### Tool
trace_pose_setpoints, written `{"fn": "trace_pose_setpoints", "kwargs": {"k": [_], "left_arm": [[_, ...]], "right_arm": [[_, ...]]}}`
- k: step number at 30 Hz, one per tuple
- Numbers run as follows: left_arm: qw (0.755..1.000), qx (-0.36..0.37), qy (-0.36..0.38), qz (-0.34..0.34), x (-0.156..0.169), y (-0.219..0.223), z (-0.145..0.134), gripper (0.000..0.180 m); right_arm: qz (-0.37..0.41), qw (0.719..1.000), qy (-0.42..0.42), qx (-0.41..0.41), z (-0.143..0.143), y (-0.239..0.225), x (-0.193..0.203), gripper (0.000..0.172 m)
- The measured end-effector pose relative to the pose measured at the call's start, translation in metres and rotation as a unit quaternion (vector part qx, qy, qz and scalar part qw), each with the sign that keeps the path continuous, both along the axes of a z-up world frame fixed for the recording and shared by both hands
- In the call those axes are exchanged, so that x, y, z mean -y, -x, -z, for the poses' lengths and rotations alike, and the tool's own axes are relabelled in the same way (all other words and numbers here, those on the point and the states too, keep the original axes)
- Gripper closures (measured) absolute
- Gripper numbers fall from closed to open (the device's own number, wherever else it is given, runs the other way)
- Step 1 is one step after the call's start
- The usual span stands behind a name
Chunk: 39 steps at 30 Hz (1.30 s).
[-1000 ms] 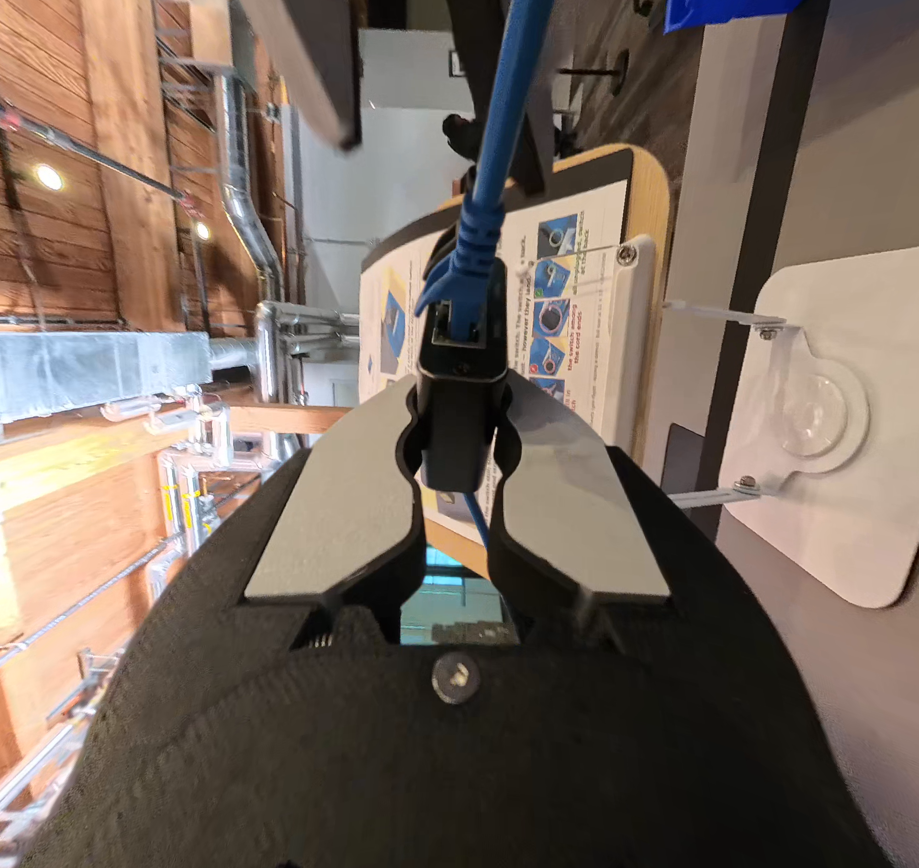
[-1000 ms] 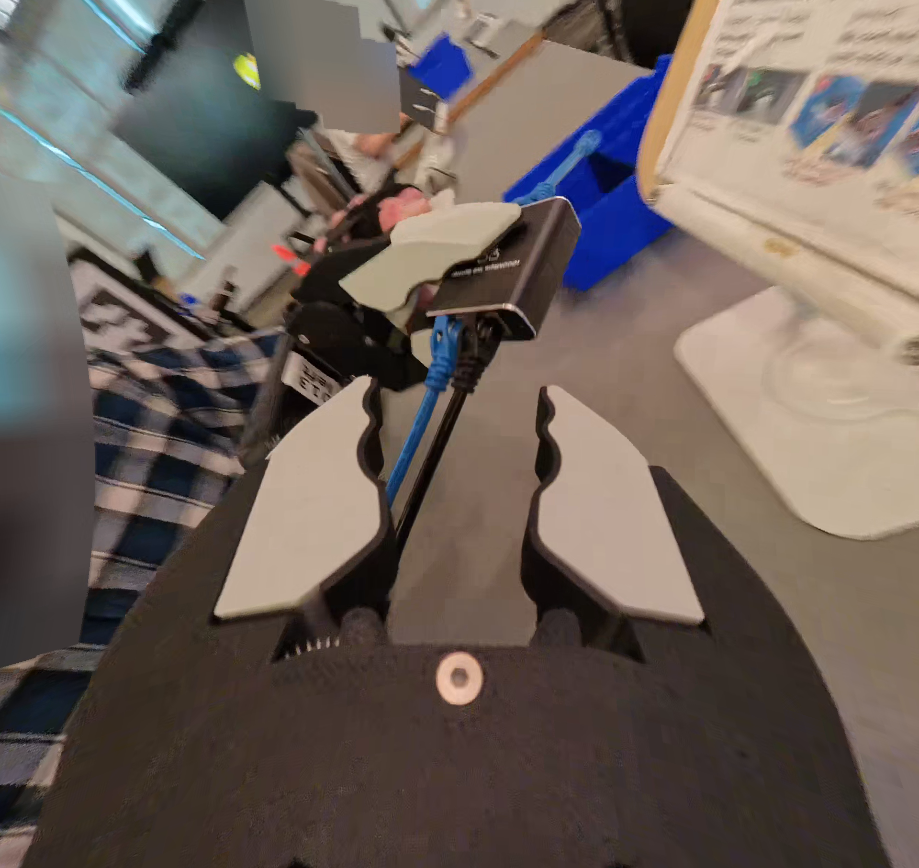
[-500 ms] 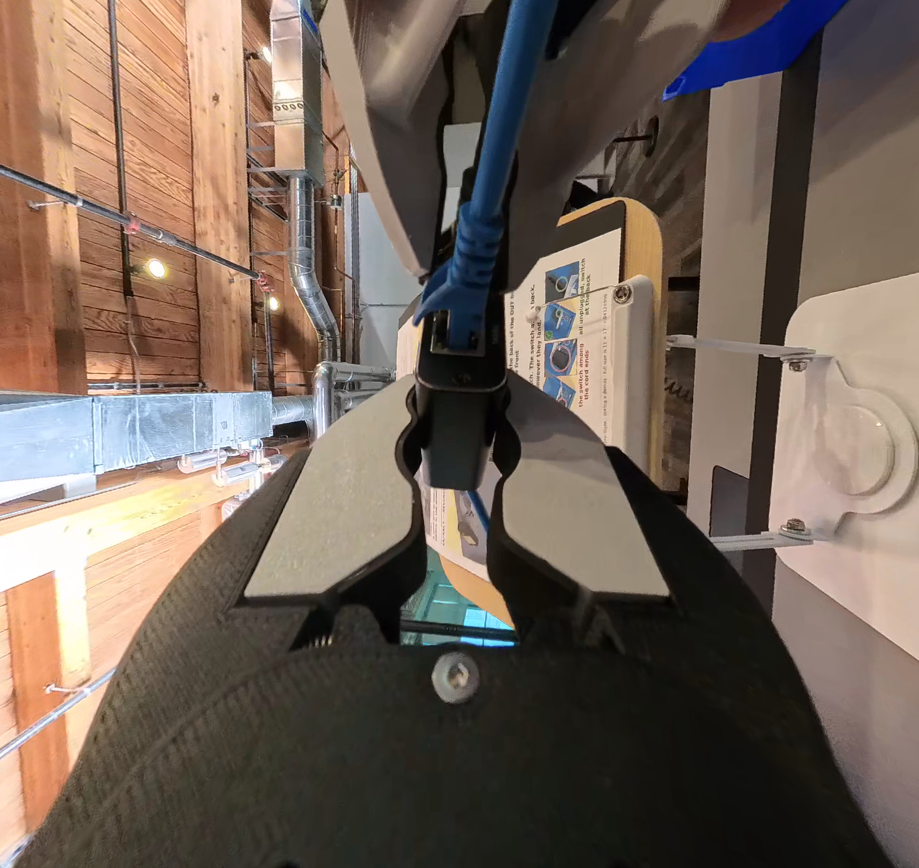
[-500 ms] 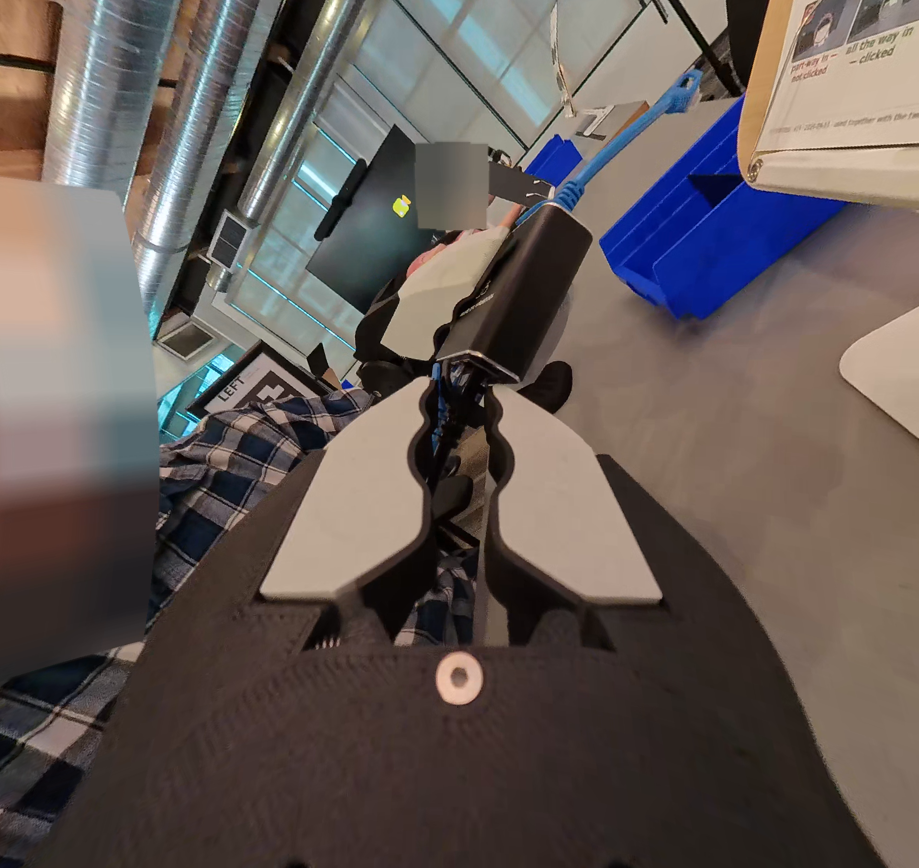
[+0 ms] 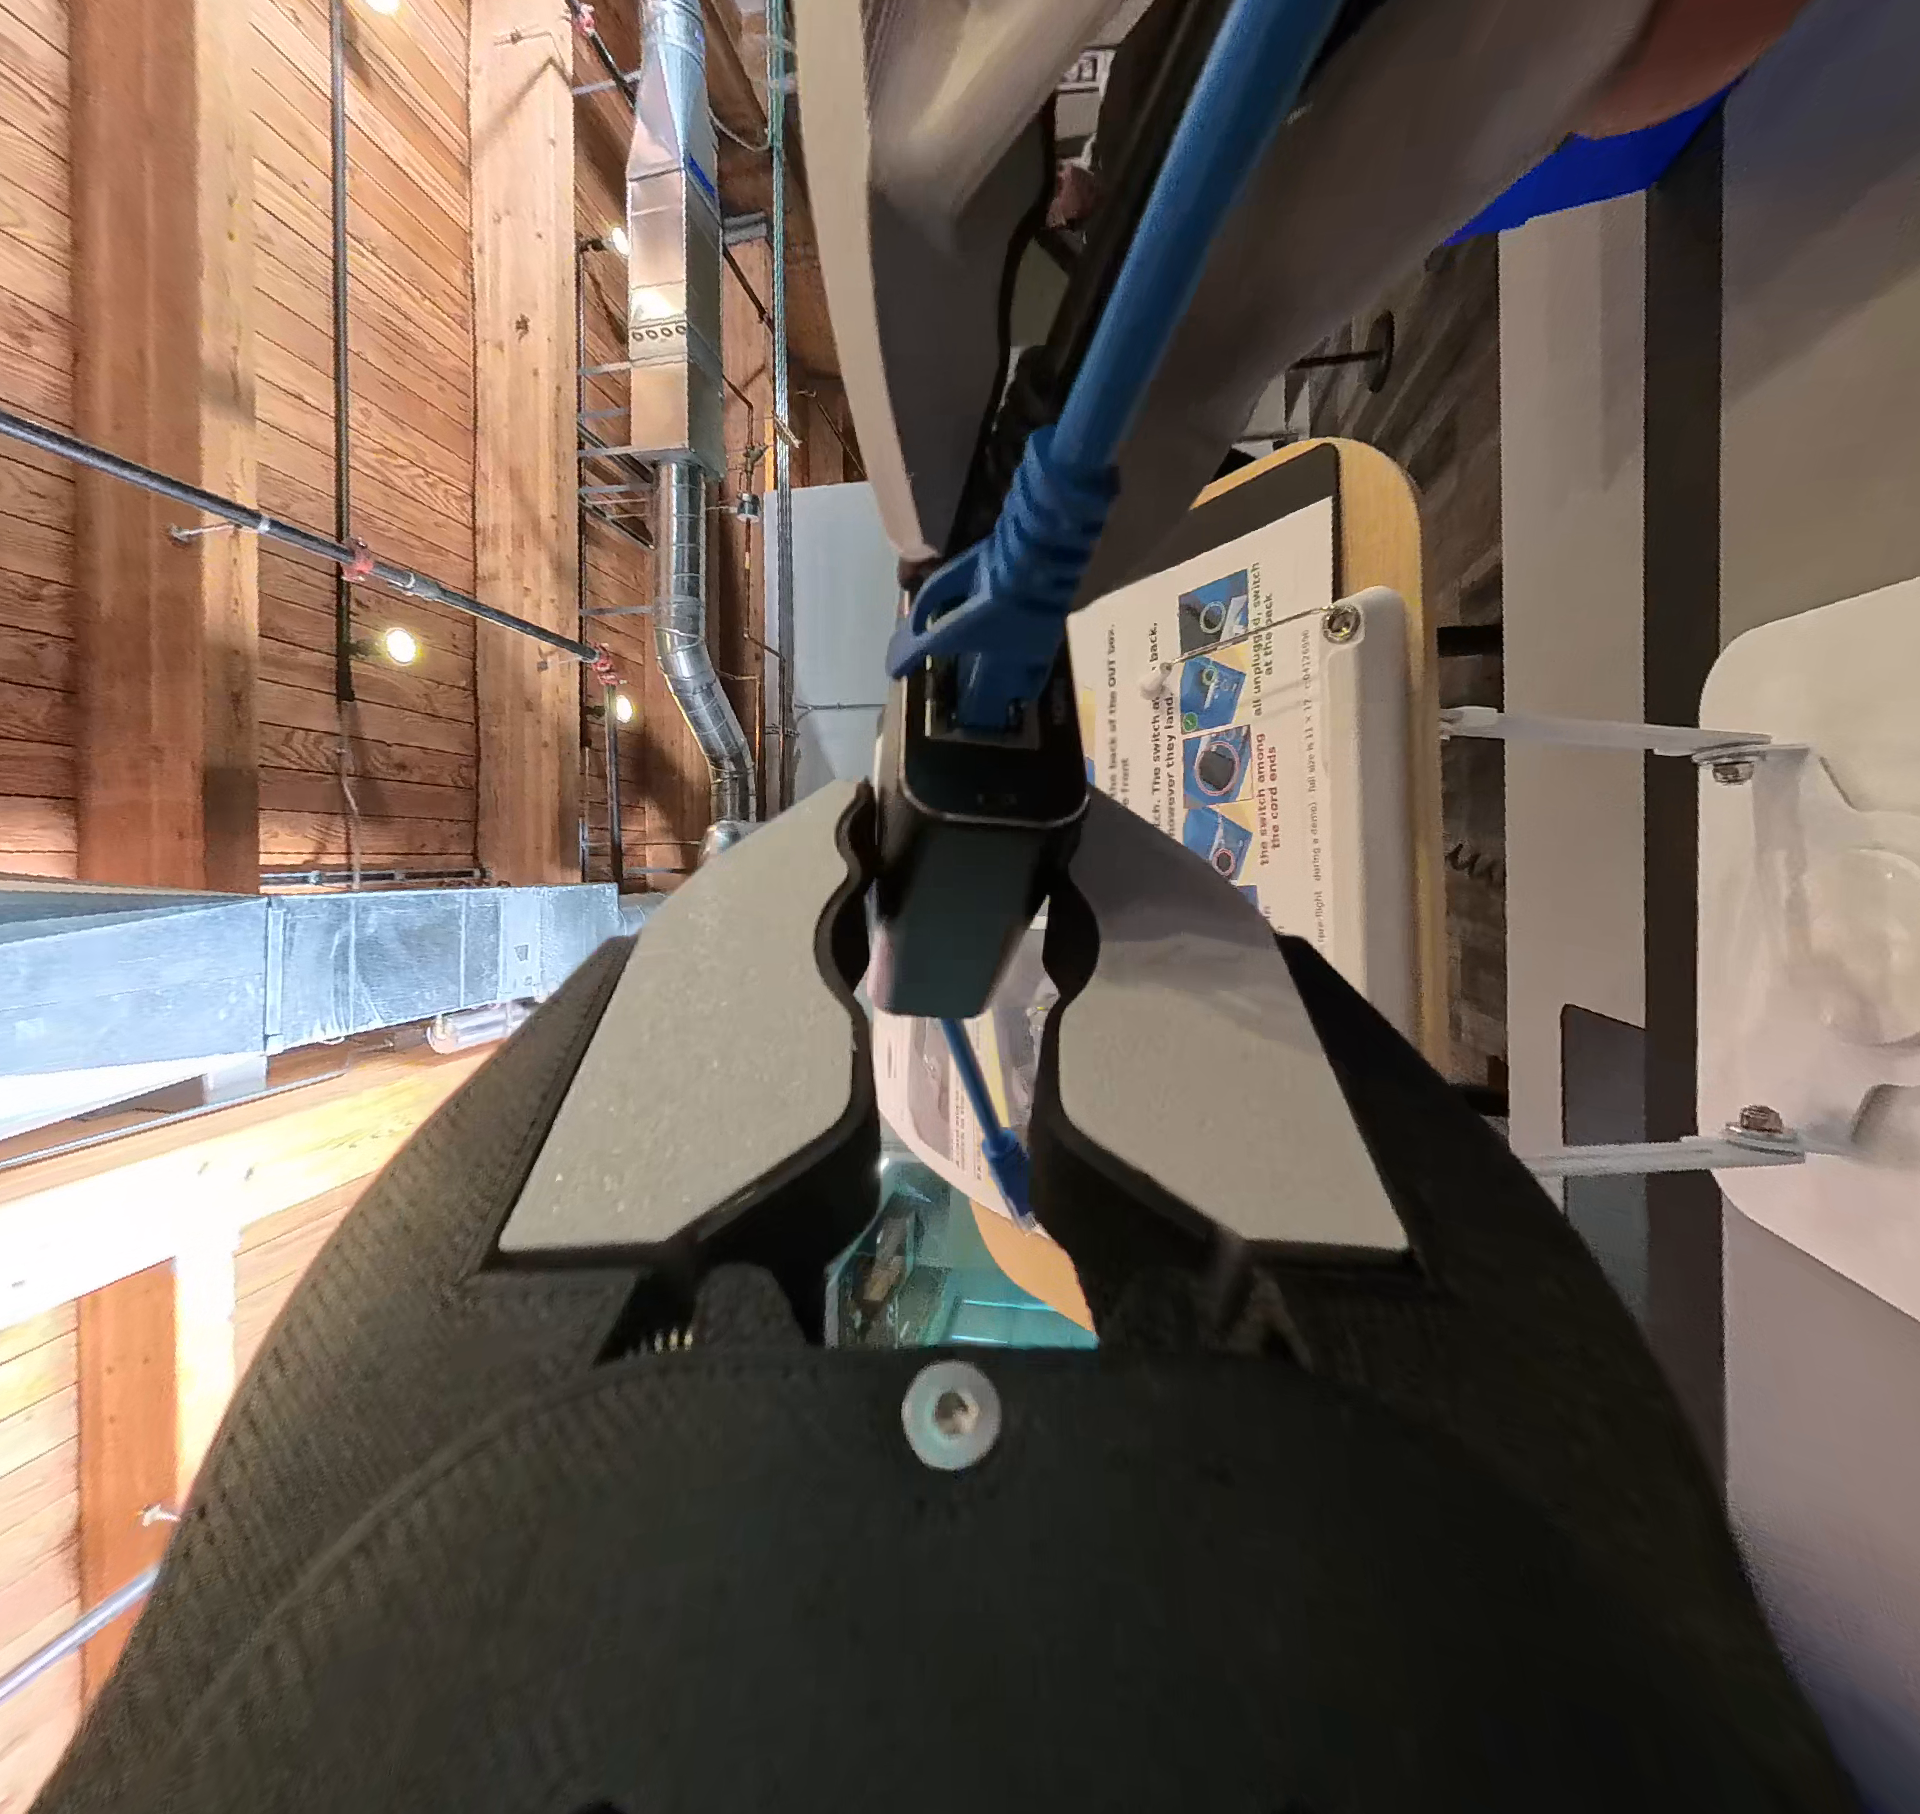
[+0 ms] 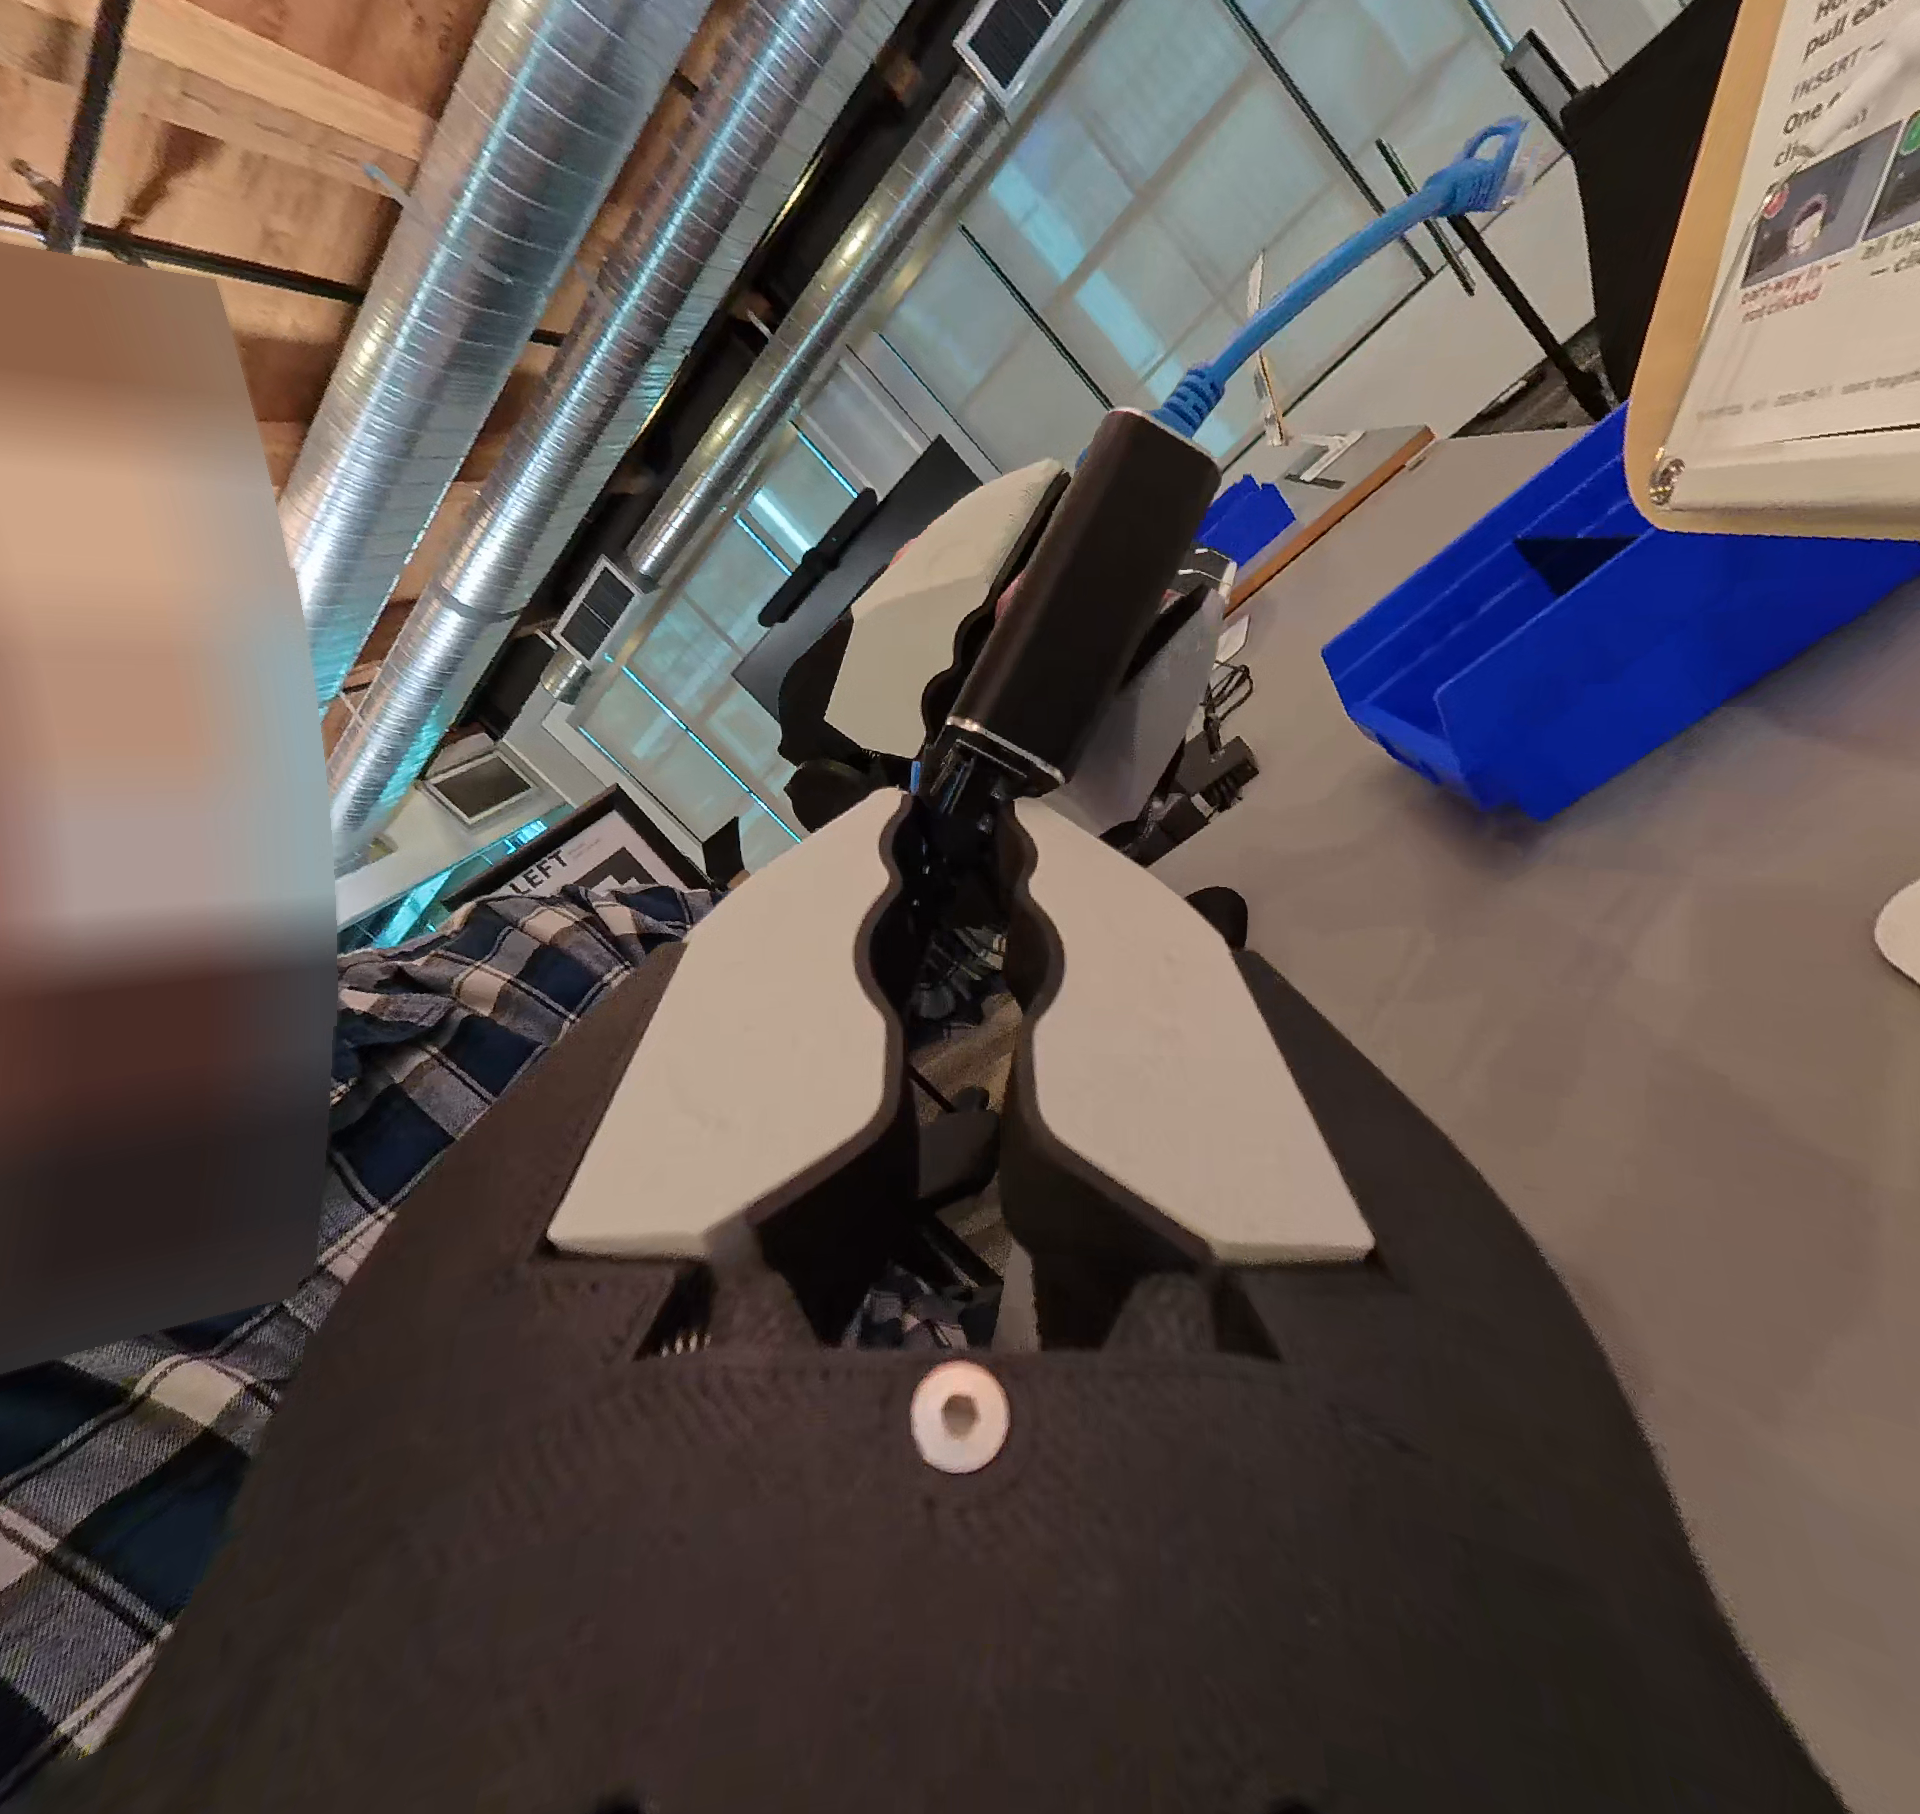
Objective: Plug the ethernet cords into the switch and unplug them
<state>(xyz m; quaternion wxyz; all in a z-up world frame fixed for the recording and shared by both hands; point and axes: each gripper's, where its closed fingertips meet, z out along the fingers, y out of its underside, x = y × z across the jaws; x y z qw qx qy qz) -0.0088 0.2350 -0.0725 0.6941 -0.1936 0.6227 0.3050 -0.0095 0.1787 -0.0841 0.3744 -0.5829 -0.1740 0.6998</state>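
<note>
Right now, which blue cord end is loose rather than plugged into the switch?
The far one, hanging free in the air; the cord's other end sits in the black switch.

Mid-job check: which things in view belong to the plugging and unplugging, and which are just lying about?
Job:
- black switch, clamped in left gripper
- blue ethernet cord plugged into one end
- second blue ethernet cord on the other end
- right gripper, closed at the switch's cord end

Lying about:
- blue bin
- instruction board
- grey table
</note>
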Motion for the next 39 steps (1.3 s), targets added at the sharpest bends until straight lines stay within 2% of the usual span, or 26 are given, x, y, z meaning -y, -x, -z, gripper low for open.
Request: {"fn": "trace_pose_setpoints", "kwargs": {"k": [7,10,13,17,22,25,26,27,28,30,33,35,36,37,39], "left_arm": [[1.000,-0.014,0.002,0.023,0.006,0.005,-0.009,0.145],[0.999,0.004,0.028,0.026,-0.002,0.011,-0.009,0.132],[0.998,0.006,0.041,0.036,-0.003,0.014,-0.003,0.127],[0.994,0.011,0.092,0.050,0.000,0.016,0.003,0.123],[0.983,0.053,0.161,0.067,0.002,0.031,-0.008,0.117],[0.960,0.085,0.249,0.098,0.010,0.035,-0.011,0.118],[0.947,0.094,0.290,0.105,0.012,0.038,-0.008,0.119],[0.924,0.102,0.351,0.114,0.015,0.040,-0.003,0.122],[0.890,0.119,0.422,0.127,0.019,0.041,0.001,0.120],[0.807,0.157,0.547,0.159,0.027,0.045,0.006,0.110],[0.655,0.173,0.708,0.200,0.041,0.044,0.016,0.097],[0.585,0.167,0.757,0.238,0.050,0.043,0.016,0.096],[0.564,0.168,0.767,0.255,0.052,0.042,0.015,0.092],[0.558,0.170,0.768,0.265,0.052,0.040,0.015,0.089],[0.568,0.165,0.751,0.294,0.054,0.037,0.014,0.086]], "right_arm": [[-0.004,1.000,-0.010,-0.023,-0.005,0.002,0.007,0.159],[-0.003,0.999,-0.015,-0.029,-0.006,0.001,0.009,0.159],[-0.003,1.000,-0.011,-0.029,-0.003,0.000,0.010,0.159],[-0.006,1.000,-0.009,-0.029,-0.001,-0.001,0.010,0.159],[-0.012,0.999,-0.012,-0.031,0.000,-0.003,0.010,0.159],[-0.020,0.999,-0.014,-0.032,0.001,-0.002,0.011,0.159],[-0.023,0.999,-0.015,-0.032,0.001,-0.002,0.011,0.159],[-0.026,0.999,-0.017,-0.030,0.001,-0.002,0.012,0.159],[-0.029,0.999,-0.019,-0.028,0.002,-0.002,0.013,0.159],[-0.039,0.999,-0.023,-0.025,0.002,-0.003,0.015,0.159],[-0.056,0.998,-0.030,-0.006,0.005,-0.002,0.020,0.159],[-0.071,0.997,-0.031,0.002,0.007,-0.003,0.023,0.159],[-0.075,0.997,-0.032,0.005,0.007,-0.003,0.024,0.159],[-0.081,0.996,-0.033,0.006,0.007,-0.003,0.026,0.159],[-0.090,0.995,-0.036,0.004,0.004,-0.003,0.030,0.159]]}}
